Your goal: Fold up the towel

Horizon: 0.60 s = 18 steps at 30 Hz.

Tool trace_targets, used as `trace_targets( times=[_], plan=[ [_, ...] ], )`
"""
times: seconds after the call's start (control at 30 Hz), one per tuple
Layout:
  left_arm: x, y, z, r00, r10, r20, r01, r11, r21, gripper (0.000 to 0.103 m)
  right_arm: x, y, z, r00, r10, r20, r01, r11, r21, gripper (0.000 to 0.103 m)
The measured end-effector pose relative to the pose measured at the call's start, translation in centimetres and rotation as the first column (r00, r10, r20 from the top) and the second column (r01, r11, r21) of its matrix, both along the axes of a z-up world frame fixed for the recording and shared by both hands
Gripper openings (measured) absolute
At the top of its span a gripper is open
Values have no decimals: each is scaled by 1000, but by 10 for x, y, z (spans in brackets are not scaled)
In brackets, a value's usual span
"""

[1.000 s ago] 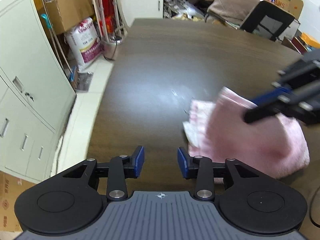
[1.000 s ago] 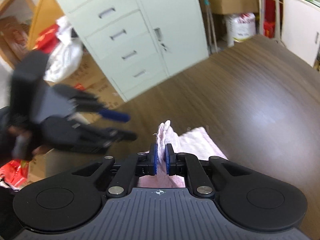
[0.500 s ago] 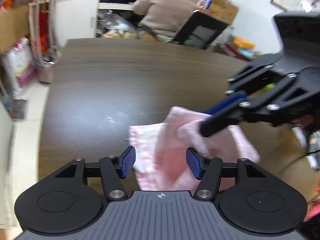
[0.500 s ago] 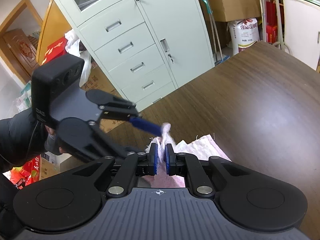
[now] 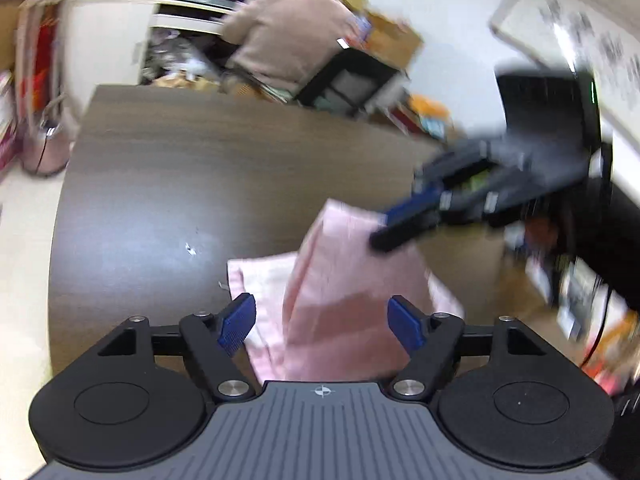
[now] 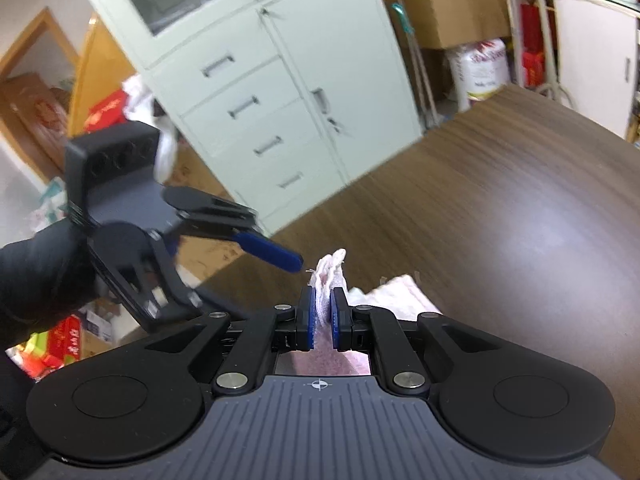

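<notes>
A pink towel [image 5: 340,292] lies partly folded on the dark wooden table [image 5: 180,180], with one corner lifted. My right gripper [image 6: 323,318] is shut on that raised corner [image 6: 330,272]; in the left wrist view it [image 5: 384,228] comes in from the right, blurred. My left gripper [image 5: 320,324] hovers over the towel's near part, its jaws opening wide. The cloth shows between the blue pads [image 5: 236,322], which do not press on it. In the right wrist view the left gripper [image 6: 244,284] is at the left, held by a hand in a black sleeve [image 6: 36,276].
A person in a beige top [image 5: 288,32] sits at the table's far side by a black chair [image 5: 348,80]. Pale green cabinets [image 6: 260,100] stand past the table's edge, with boxes and a sack [image 6: 480,68] on the floor. Bare tabletop [image 6: 520,200] extends to the right.
My left gripper has swung round over the towel and its jaws have spread much wider. The right gripper still pinches the raised corner in nearly the same place.
</notes>
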<state>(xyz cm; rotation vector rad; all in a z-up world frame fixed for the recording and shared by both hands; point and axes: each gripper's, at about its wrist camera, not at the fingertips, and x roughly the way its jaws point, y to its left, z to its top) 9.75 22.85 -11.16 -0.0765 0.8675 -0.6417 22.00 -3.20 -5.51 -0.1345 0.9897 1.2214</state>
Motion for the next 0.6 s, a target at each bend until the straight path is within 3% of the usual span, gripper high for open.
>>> trace_targets(
  times=[0.1, 0.37, 0.47, 0.5, 0.6],
  plan=[
    [-1, -17, -6, 999, -28, 27, 27, 998, 48, 76, -5, -1, 3, 999, 40, -3, -40, 999, 16, 9],
    [11, -44, -16, 993, -83, 84, 76, 993, 89, 76, -16, 2, 4, 991, 136, 2, -136, 990, 37, 9],
    [21, -56, -27, 989, -148, 26, 145, 984, 108, 76, -17, 2, 6, 988, 155, 17, -155, 987, 44, 9],
    [25, -58, -31, 989, -151, -3, 150, 982, 114, 73, -17, 2, 7, 988, 153, 20, -154, 987, 44, 9],
    [31, -58, -38, 991, -115, -70, 123, 985, 124, 49, -10, 1, 9, 992, 124, 30, -126, 990, 59, 9]
  ],
)
